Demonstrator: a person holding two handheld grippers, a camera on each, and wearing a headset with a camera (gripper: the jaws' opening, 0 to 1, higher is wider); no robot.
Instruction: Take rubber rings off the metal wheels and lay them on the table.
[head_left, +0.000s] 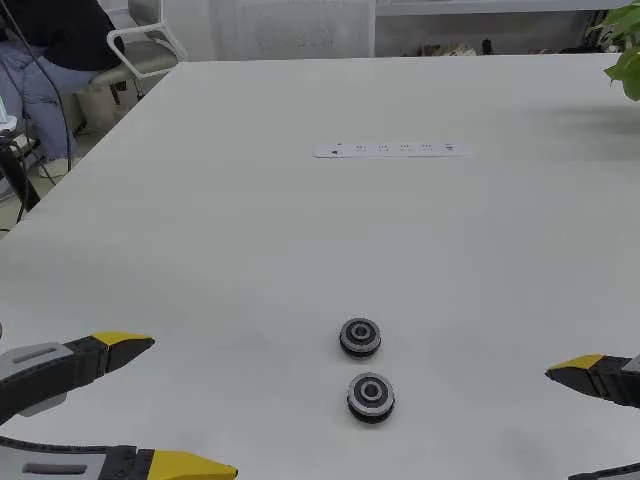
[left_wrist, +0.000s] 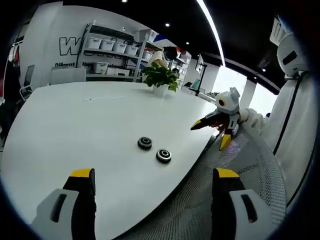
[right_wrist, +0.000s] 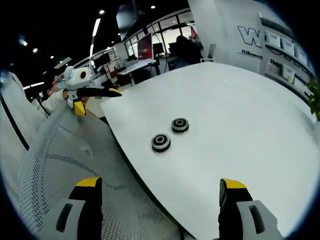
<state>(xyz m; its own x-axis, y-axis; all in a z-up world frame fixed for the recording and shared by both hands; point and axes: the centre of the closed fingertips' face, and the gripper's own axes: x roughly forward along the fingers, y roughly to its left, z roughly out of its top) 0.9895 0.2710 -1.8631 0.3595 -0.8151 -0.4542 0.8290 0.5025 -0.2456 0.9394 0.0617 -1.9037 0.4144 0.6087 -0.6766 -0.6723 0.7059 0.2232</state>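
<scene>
Two metal wheels with black rubber rings lie flat near the front of the white table (head_left: 300, 240). The far wheel (head_left: 360, 337) (left_wrist: 145, 143) (right_wrist: 180, 125) sits just behind the near wheel (head_left: 371, 396) (left_wrist: 163, 156) (right_wrist: 160, 142), a small gap between them. My left gripper (head_left: 170, 405) (left_wrist: 154, 175) is open at the lower left, well to the left of the wheels, holding nothing. My right gripper (head_left: 590, 420) (right_wrist: 160, 184) is open at the lower right, also well clear of them. Each gripper shows in the other's view: the right gripper (left_wrist: 215, 127), the left gripper (right_wrist: 90, 95).
A white power strip (head_left: 390, 150) is set into the table's middle. A green plant (head_left: 625, 60) (left_wrist: 160, 76) stands at the far right edge. A chair (head_left: 140, 50) and a seated person (head_left: 40, 60) are beyond the far left corner.
</scene>
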